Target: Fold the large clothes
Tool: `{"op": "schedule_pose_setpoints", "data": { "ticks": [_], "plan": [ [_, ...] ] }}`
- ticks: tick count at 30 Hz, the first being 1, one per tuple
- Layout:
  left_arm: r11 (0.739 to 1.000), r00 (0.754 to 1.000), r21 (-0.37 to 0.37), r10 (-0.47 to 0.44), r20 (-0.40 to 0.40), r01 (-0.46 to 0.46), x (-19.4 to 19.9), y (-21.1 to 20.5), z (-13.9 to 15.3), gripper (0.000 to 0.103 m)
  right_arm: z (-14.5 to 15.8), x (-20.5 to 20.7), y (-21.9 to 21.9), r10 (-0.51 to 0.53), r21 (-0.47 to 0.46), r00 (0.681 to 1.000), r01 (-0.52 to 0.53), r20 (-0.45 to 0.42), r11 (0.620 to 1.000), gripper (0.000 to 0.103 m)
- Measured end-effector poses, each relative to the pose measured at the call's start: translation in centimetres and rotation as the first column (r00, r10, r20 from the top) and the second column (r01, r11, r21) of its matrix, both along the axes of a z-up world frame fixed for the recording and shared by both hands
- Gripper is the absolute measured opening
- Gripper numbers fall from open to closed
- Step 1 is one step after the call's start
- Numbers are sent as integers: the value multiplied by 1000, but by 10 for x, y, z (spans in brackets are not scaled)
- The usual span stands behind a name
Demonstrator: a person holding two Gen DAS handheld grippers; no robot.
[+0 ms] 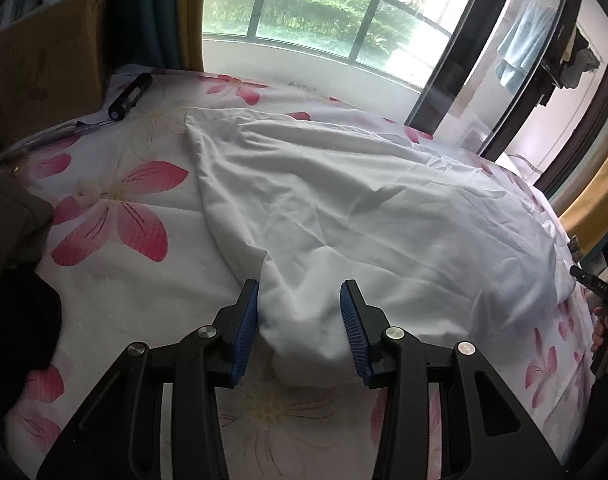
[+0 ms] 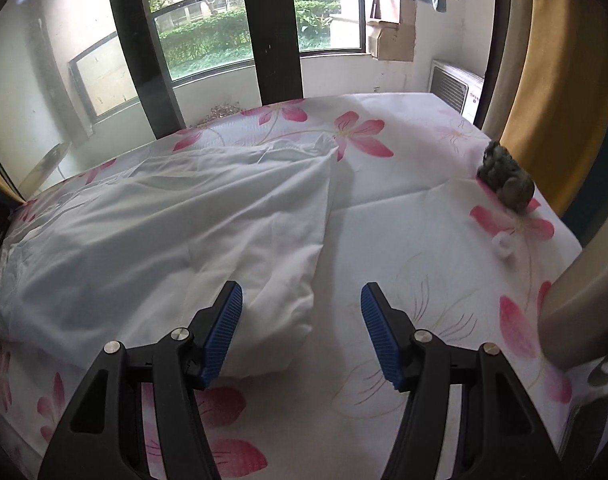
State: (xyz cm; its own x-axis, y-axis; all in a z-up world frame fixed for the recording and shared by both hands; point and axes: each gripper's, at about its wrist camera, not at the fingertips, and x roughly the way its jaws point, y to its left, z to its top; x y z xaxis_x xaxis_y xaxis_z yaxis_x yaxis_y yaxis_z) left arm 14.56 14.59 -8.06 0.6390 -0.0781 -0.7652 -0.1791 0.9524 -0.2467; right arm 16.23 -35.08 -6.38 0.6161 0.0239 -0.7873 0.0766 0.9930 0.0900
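**One soft white garment on the bed, both claws spread and holding nothing**

We see a single large white garment [image 1: 343, 216] lying crumpled across the middle of the floral bed sheet [image 1: 116, 216], its long axis running left to right, its near edge doubled over into a rounded fold. We judge it light, limp and thin: it drapes in loose wrinkles and will sag and slide over itself when lifted, so it needs two separated holds rather than one. Nothing about it looks fragile or slippery against the cotton beneath.

The left claw [image 1: 300, 330] is spread, with the near-left corner of the garment lying between its blue pads; the cloth brushes the left pad but is not pinched. The right claw [image 2: 302, 330] is also spread, the garment's near-right corner [image 2: 272, 320] beside its left pad, bare sheet under the rest of the gap. In our view those two near corners are the best places to take hold, biting through the doubled fold so the layers travel together.

Counting: one garment, two claws, one dark cylindrical object [image 1: 130, 96] at the far left of the bed, one cardboard box [image 1: 44, 64] beside it, one small dark figurine [image 2: 505, 184] far right, and one small white ring-shaped piece [image 2: 503, 248] near it.
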Motion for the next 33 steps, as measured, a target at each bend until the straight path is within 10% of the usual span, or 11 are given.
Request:
{"op": "schedule_pose_setpoints", "data": {
  "ticks": [10,14,16,33],
  "plan": [
    [1000,1000,26,-17,23,17,-5,-7,-1,44,-10,-8,13,60,53,998,-60,11,997,61],
    [999,999,25,-37,26,36,-5,-7,-1,39,-15,-8,23,95,-6,995,-96,-7,995,22],
    [998,998,23,-51,21,50,-5,-7,-2,12,-15,-8,26,116,-2,993,-116,-10,993,14],
    [997,994,15,-70,81,69,-28,-8,19,9,3,-29,29,159,-71,987,-157,32,985,10]
  ]
}}
